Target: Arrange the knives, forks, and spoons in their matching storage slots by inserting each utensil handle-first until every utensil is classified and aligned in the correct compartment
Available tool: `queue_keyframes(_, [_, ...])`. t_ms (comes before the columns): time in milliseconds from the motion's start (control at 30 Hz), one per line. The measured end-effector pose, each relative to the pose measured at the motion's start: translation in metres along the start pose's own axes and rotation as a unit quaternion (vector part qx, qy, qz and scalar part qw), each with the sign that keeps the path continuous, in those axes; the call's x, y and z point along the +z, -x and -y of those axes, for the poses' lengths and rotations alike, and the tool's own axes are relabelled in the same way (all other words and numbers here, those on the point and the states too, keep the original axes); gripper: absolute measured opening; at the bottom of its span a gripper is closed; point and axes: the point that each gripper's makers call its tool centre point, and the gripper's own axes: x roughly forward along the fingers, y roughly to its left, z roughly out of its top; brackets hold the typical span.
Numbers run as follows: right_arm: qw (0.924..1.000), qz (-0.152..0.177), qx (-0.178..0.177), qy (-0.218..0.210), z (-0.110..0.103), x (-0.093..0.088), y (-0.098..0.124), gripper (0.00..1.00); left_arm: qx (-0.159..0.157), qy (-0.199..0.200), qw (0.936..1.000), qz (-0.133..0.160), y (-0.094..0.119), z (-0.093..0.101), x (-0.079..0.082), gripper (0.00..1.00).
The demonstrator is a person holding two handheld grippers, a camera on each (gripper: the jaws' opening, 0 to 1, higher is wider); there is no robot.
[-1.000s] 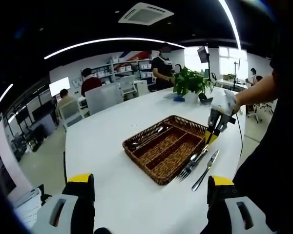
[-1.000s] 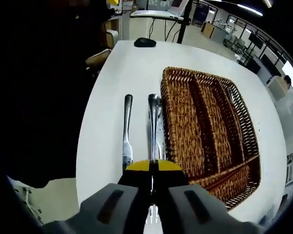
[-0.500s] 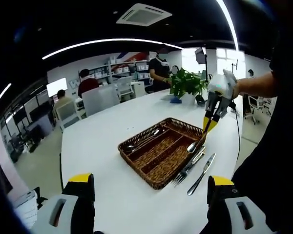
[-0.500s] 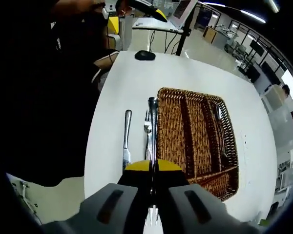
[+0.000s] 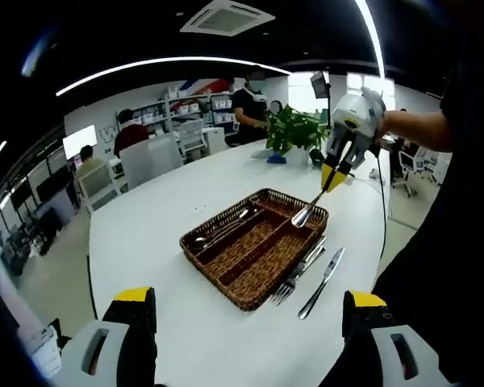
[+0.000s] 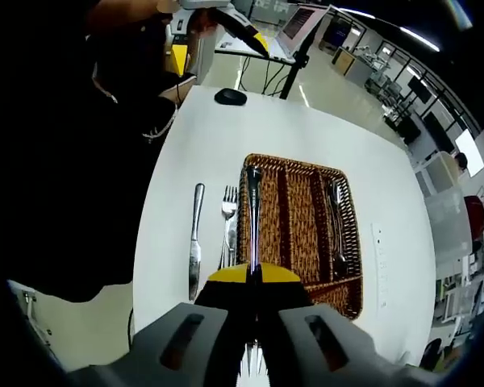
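A brown wicker tray point(image 5: 226, 260) with long compartments lies on the white table point(image 5: 153, 234). My right gripper point(image 5: 333, 175) hangs above the tray's near-right corner, shut on a spoon point(image 5: 305, 213) whose bowl points down over the rim. In the right gripper view the right gripper point(image 6: 253, 274) holds the spoon point(image 6: 252, 214) over the tray's point(image 6: 298, 242) left compartment. A fork point(image 6: 228, 211) and a knife point(image 6: 194, 251) lie on the table left of the tray. Spoons point(image 6: 335, 218) rest in the right compartment. My left gripper point(image 5: 246, 318) is open, low and short of the tray.
A potted plant point(image 5: 294, 133) stands at the table's far end, with chairs and people beyond. A black mouse point(image 6: 230, 97) lies past the tray. The person's dark body point(image 6: 73, 161) fills the side along the table edge.
The right gripper has lifted the spoon off the table, from beside the fork and knife, and carried it over the tray. The left gripper stays open.
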Motion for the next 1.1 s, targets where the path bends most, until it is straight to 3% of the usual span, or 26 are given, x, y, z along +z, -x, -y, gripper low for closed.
queue_keyframes(533, [0.9997,0.010,-0.013,0.019,0.017,0.014,0.000,0.00,0.004,0.022,0.9997,0.009,0.011,-0.003,0.008,1.00])
queue_keyframes(1100, [0.9992,0.016,-0.019,0.032,0.070,0.033,-0.028,0.00,0.003,0.038,0.9992,0.009,0.012,-0.020,0.008,1.00])
